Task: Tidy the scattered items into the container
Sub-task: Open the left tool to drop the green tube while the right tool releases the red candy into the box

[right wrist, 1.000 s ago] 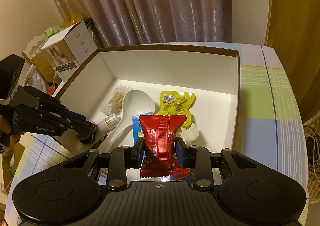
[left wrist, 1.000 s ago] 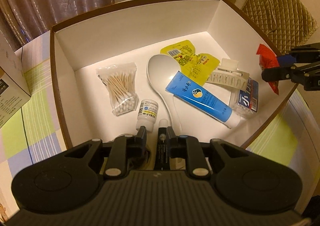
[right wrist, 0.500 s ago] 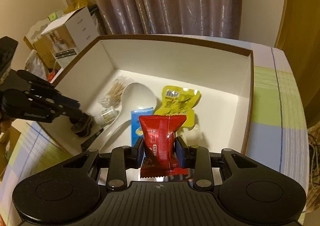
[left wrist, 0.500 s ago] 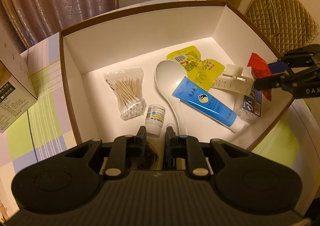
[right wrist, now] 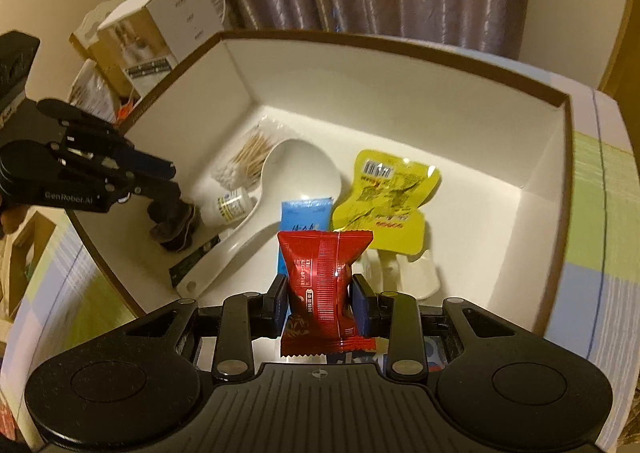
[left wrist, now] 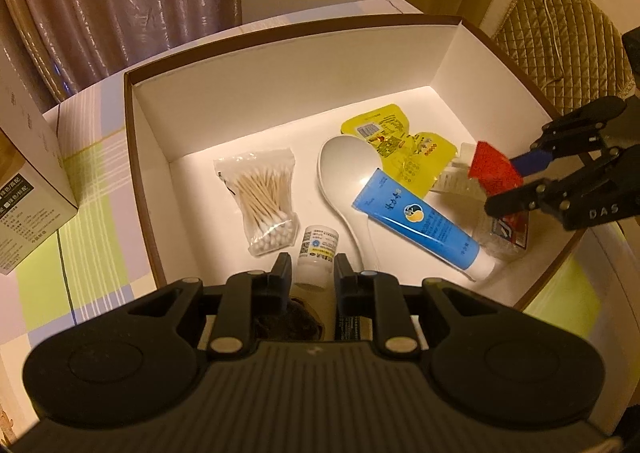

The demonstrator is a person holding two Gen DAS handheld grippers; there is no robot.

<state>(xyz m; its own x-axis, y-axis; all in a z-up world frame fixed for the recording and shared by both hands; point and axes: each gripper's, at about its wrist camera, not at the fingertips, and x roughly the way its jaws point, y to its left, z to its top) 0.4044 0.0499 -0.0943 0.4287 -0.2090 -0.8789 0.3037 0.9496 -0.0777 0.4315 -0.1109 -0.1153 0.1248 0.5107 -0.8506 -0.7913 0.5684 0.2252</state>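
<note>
The right gripper (right wrist: pixel 319 299) is clamping a small red crinkly foil snack packet (right wrist: pixel 323 285) across its middle, the pads pressing on both side edges while the packet is standing upright between them, hanging over the open white cardboard box with a brown rim (right wrist: pixel 400 53). The packet is looking light, puffy and soft, its film probably slippery, so a hold across the waist, as here, seems safer than one on a sealed end, and a hard squeeze could burst it. Below it in the box are lying a blue tube (left wrist: pixel 420 221), a white plastic spoon (left wrist: pixel 344 173), a yellow pouch (left wrist: pixel 400 141), a clear bag of cotton swabs (left wrist: pixel 264 201) and a small white bottle (left wrist: pixel 318 249). The left gripper (left wrist: pixel 308 273) is hovering low at the box's near corner with its jaws narrowly parted; a dark soft thing (right wrist: pixel 174 227) is sitting at its fingertips, though whether it is gripped I cannot tell.
</note>
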